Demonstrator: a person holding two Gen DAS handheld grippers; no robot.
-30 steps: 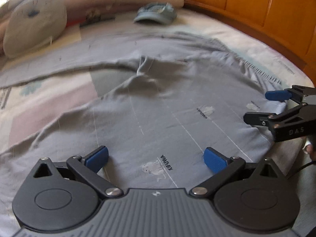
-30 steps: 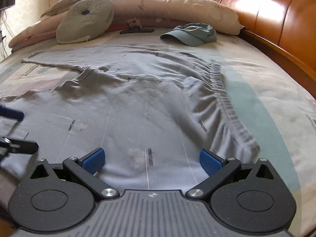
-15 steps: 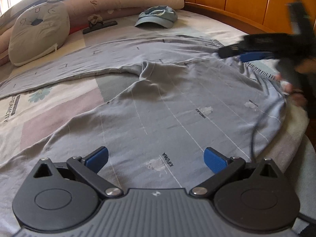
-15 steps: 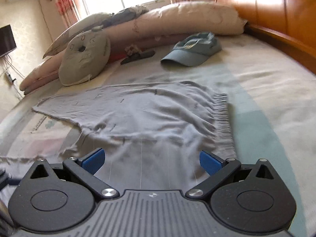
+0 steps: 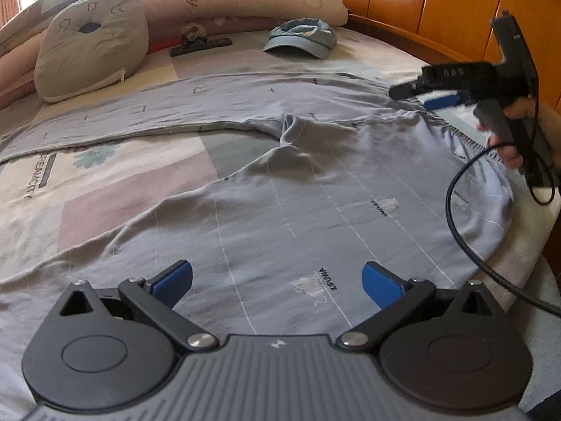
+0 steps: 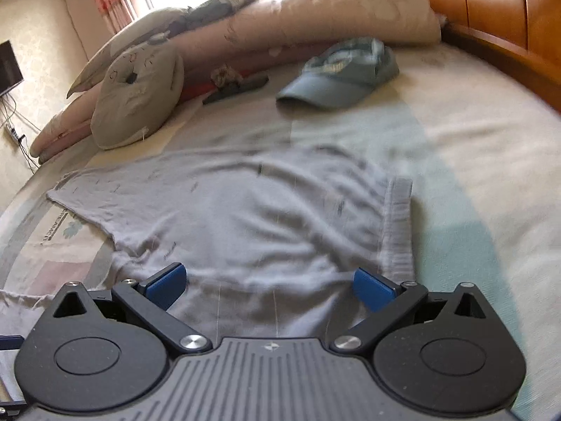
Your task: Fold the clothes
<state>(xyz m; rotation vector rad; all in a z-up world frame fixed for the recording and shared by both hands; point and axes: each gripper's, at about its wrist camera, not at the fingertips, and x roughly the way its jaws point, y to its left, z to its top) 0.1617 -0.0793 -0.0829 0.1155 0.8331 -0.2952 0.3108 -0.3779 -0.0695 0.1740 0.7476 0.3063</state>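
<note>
Grey trousers [image 5: 315,189] lie spread across the bed, one leg stretching far left, the elastic waistband [image 6: 398,231] at the right. My left gripper [image 5: 277,282] is open just above the near trouser leg, nothing between its blue pads. My right gripper [image 6: 268,286] is open too, hovering over the upper part of the trousers near the waistband. The left wrist view shows that right gripper [image 5: 424,96] from the side at the far right, held by a hand [image 5: 519,133] over the waistband, with a black cable hanging from it.
A blue cap [image 6: 340,70] lies beyond the trousers near the wooden headboard [image 5: 438,10]. A grey cushion [image 5: 91,49], long pillows and a dark flat object [image 5: 200,45] line the back. The bed's near right edge [image 5: 519,256] drops away.
The right gripper has risen and travelled from the near waistband corner toward the far side of the waistband. The left gripper has tilted up slightly and stays open.
</note>
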